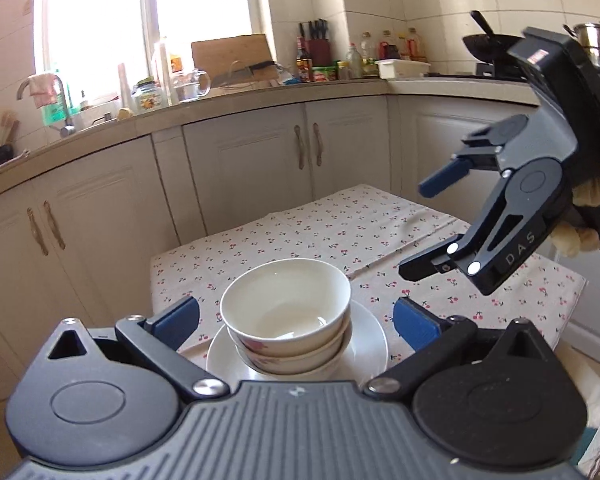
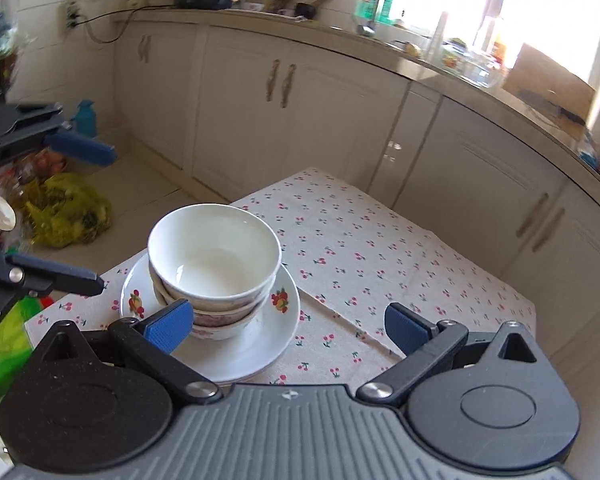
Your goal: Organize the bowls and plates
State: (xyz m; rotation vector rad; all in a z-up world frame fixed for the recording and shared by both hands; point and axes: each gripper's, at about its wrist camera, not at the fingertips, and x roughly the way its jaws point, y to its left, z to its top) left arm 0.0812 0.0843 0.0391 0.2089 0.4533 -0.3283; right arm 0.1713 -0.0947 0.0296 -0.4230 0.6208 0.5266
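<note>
Both the left gripper [image 1: 296,316] and right gripper [image 2: 288,322] hung wide open and empty above the stacked bowls [image 2: 214,264] nested on the plates [image 2: 256,340].

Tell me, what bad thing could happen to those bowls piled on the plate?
1. The stacked bowls sit nested but a bit crooked on the plate; a bump might tip them.
2. The plate rests near the table's corner, so a nudge could slide it off onto the floor.
3. Both hand-held grippers, left and right, hang open close by; a careless swing could clip the top rim.
</note>
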